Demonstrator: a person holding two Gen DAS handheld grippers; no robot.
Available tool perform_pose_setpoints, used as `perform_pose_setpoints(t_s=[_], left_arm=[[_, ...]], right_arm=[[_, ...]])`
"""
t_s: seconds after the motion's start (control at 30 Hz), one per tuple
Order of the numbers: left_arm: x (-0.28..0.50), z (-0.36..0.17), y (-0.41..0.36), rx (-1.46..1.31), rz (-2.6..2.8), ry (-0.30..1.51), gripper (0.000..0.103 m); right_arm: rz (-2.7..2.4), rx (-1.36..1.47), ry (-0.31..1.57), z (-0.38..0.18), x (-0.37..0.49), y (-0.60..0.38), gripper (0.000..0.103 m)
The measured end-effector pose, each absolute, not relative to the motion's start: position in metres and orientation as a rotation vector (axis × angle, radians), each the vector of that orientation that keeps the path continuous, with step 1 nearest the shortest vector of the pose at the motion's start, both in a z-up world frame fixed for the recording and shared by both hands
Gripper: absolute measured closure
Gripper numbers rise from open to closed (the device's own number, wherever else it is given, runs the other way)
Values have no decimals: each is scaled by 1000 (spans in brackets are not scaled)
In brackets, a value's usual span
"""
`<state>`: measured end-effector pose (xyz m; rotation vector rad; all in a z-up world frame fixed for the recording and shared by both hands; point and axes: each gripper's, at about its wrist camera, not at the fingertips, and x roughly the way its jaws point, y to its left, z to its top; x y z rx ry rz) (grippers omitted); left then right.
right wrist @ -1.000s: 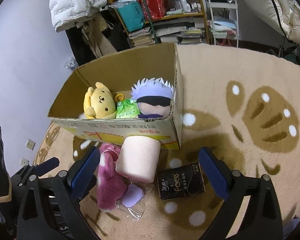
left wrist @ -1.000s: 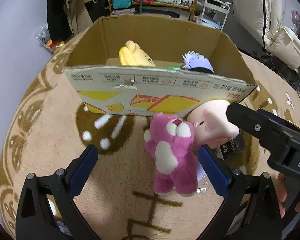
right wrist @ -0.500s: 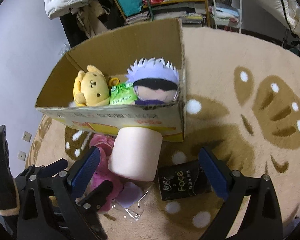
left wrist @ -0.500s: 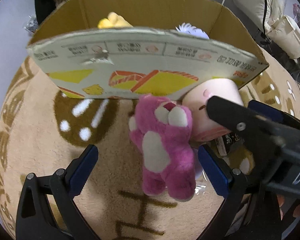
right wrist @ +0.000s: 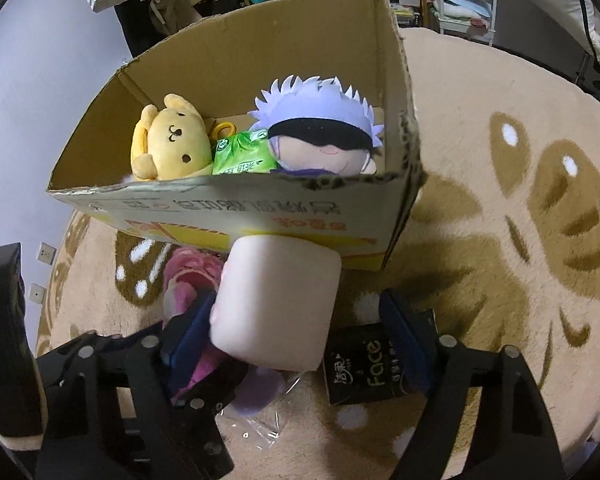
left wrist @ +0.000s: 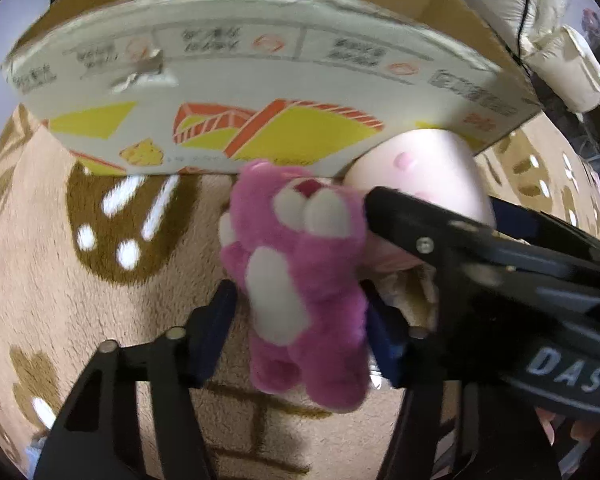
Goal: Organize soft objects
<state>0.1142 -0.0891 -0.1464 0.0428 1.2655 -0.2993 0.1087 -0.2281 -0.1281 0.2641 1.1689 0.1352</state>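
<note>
A pink plush bear [left wrist: 300, 284] lies on the rug in front of the cardboard box [left wrist: 260, 92]. My left gripper [left wrist: 300, 316] has its blue pads pressed against the bear's sides, shut on it. A pale pink cylinder cushion [right wrist: 276, 300] leans against the box front [right wrist: 236, 216]. My right gripper [right wrist: 300, 328] is open, its fingers on either side of the cushion. The bear [right wrist: 188, 280] shows at the cushion's left in the right wrist view. The right gripper's black body [left wrist: 500, 264] crosses the left wrist view.
The box holds a yellow plush dog [right wrist: 172, 144], a green packet [right wrist: 242, 156] and a white-haired doll [right wrist: 324, 136]. A black tissue pack [right wrist: 364, 364] and a purple item in clear plastic [right wrist: 256, 396] lie on the beige rug [right wrist: 500, 240]. Shelves stand behind.
My left gripper moved forward and closed on the pink bear. My right gripper moved forward and down until its fingers flank the pink cushion.
</note>
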Motion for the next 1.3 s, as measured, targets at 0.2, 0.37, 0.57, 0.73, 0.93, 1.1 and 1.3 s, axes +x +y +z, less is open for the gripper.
perform_pose_setpoints(t_s=[0.2,0.37,0.57,0.73,0.93,1.1,1.3], left_arm=[[107,-149,-104,73,-291,1250,55],[102,-147,-102,105,-266,1232,56],[92,-131,-90,90,-199,1158,56],[74,-101,-79,78,-130,1041,56],[48,-58,-73,87,-98,886,56],[40,-24,-56,114,-75,766,56],[45,-5,-45,144,-44,676,56]], right_arm=[[184,282,1171,-126,108,-227,42],[187,246,1148,-118,100,-221,55],[166,247,1081,-100,87,-228,57],[168,249,971,-70,70,-239,57],[179,221,853,-37,52,-242,57],[187,242,766,-19,44,-244,57],[184,227,650,-2,35,-245,57]])
